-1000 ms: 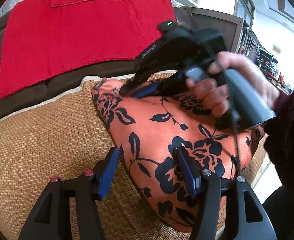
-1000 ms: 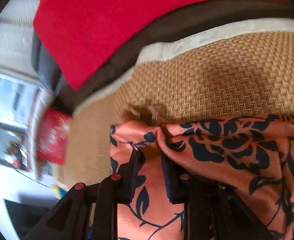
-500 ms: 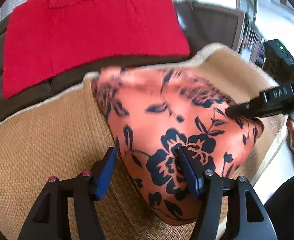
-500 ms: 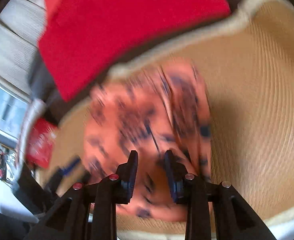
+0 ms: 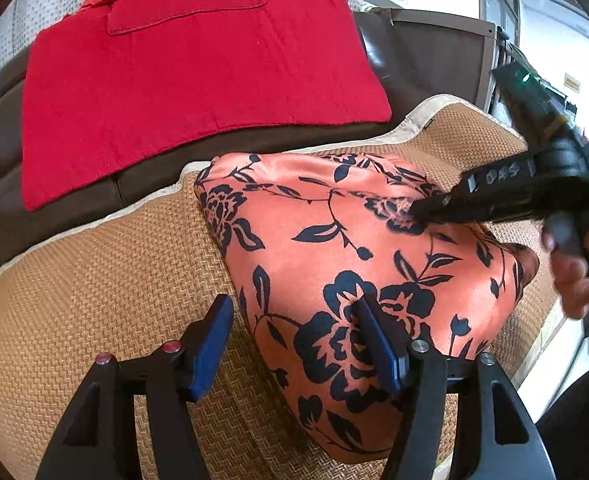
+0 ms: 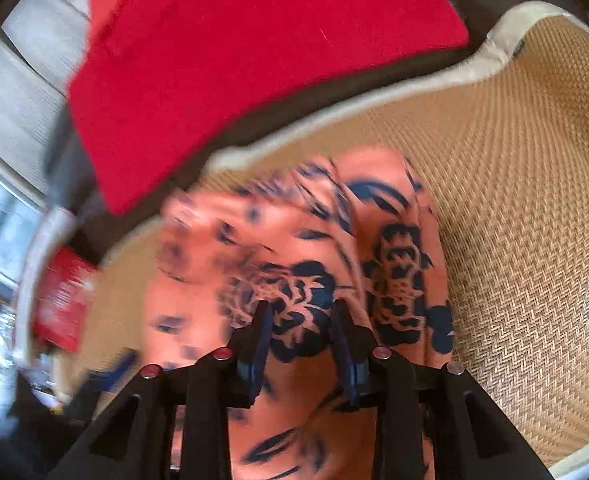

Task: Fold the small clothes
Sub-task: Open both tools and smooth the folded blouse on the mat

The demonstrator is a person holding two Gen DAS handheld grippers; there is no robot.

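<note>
An orange garment with a black flower print [image 5: 334, 264] lies folded on a woven tan mat [image 5: 94, 300]; it also shows, blurred, in the right wrist view [image 6: 294, 264]. My left gripper [image 5: 294, 336] is open, low over the garment's near left edge, one finger over the mat and one over the cloth. My right gripper [image 6: 300, 320] is open with a narrow gap, its tips just above the garment's middle. In the left wrist view the right gripper [image 5: 418, 214] reaches in from the right and its tip touches the cloth.
A red cloth [image 5: 198, 60] drapes over the dark brown sofa back [image 5: 414, 60] behind the mat. The mat's pale border [image 6: 474, 72] runs along the back. A red packet [image 6: 62, 300] lies left of the mat. Furniture stands at the far right.
My right gripper let go of the garment's far corner, swung out to the right and now points back at the cloth's middle. The garment lies flatter. My left gripper has hardly moved.
</note>
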